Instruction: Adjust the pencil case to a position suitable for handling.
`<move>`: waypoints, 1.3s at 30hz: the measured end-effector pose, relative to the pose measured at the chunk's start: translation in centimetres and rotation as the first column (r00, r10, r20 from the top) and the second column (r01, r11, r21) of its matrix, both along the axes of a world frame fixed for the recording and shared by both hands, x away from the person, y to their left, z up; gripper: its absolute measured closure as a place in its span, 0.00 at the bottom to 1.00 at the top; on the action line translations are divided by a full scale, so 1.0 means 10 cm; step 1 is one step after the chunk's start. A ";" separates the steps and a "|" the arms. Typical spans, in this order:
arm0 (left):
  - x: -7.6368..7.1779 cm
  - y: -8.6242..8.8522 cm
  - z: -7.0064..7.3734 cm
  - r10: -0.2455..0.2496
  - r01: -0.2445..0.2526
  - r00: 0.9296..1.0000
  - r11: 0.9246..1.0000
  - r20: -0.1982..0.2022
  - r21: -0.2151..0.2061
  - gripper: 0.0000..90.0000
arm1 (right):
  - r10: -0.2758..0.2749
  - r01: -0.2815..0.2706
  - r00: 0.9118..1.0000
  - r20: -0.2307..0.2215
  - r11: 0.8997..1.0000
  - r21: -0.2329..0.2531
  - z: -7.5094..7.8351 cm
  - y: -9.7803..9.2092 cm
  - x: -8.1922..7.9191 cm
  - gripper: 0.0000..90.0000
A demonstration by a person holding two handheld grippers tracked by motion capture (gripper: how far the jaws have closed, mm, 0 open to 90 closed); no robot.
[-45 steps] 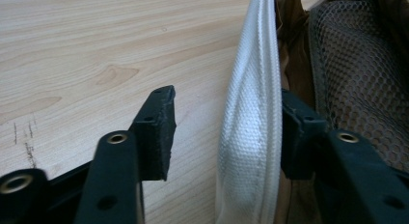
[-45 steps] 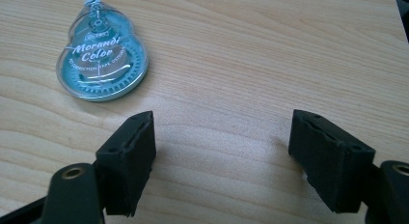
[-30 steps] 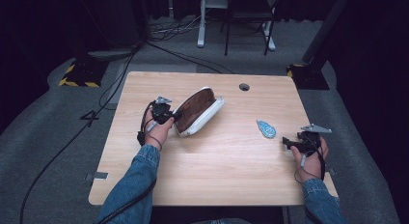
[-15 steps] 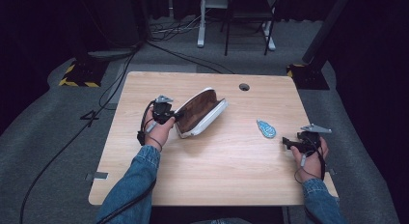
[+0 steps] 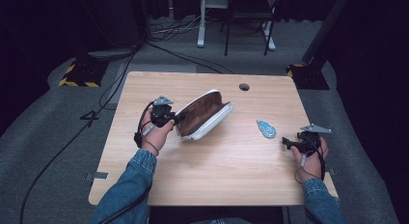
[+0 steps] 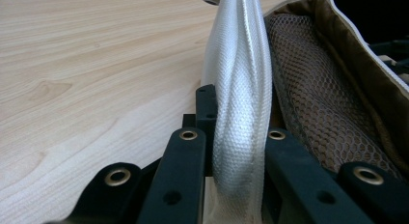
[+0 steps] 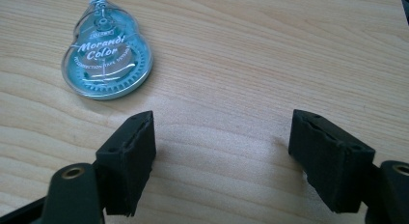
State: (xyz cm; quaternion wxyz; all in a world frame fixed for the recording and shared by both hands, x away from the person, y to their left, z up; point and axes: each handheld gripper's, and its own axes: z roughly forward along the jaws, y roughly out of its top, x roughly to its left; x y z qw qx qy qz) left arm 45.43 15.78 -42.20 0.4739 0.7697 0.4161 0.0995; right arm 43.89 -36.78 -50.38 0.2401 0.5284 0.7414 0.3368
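Note:
A white fabric pouch [image 5: 205, 115] with a brown mesh-lined inside lies unzipped near the middle of the table, tipped up on its side. My left gripper [image 5: 174, 119] is shut on the pouch's white edge [image 6: 239, 103]; the brown mesh lining [image 6: 313, 98] shows to the right of the jaws. A teal pear-shaped correction tape dispenser [image 5: 265, 129] lies flat on the wood to the right of the pouch. My right gripper [image 5: 285, 142] rests low over the table near its right edge, open, with the dispenser [image 7: 107, 57] just ahead and left of its jaws, untouched.
The wooden table [image 5: 212, 185] has a round cable hole [image 5: 244, 87] near its far edge. A chair and desk legs stand on the grey floor beyond, with cables trailing at the left. Bare wood lies in front of both hands.
The pouch's held edge has been lifted, tipping the pouch more upright and showing more of the brown inside. The right gripper has stayed in place.

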 end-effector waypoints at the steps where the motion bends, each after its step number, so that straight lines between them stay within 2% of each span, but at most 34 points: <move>1: -0.03 0.00 0.01 -0.006 0.006 1.000 1.000 0.002 -0.001 0.94 | 0.000 0.000 1.000 0.000 1.000 0.000 0.00 0.00 0.00 0.28; 7: -0.27 0.00 0.10 -0.056 0.057 0.998 0.998 0.016 -0.023 0.94 | 0.000 0.000 1.000 0.001 1.000 -0.001 0.00 0.00 0.00 0.28; 11: -0.37 0.00 0.13 -0.072 0.072 0.997 0.997 0.022 -0.009 0.94 | 0.000 0.000 1.000 0.000 1.000 -0.001 0.00 0.00 0.00 0.28; 21: -0.53 -0.03 0.15 -0.124 0.124 0.992 0.992 0.017 0.004 0.94 | 0.003 -0.003 1.000 0.000 1.000 -0.001 0.00 0.00 0.00 0.28; 26: -0.61 -0.10 0.18 -0.167 0.167 0.986 0.986 0.019 0.007 0.94 | 0.004 -0.004 1.000 0.000 1.000 0.000 0.00 0.00 0.00 0.28; 35: -0.71 -0.23 0.15 -0.229 0.228 0.973 0.973 0.021 0.037 0.94 | 0.008 -0.008 1.000 -0.002 1.000 0.000 0.00 0.00 0.00 0.28; 39: -0.78 -0.31 0.16 -0.274 0.273 0.962 0.961 0.021 0.035 0.94 | 0.009 -0.009 1.000 -0.002 1.000 0.001 0.00 0.00 0.00 0.28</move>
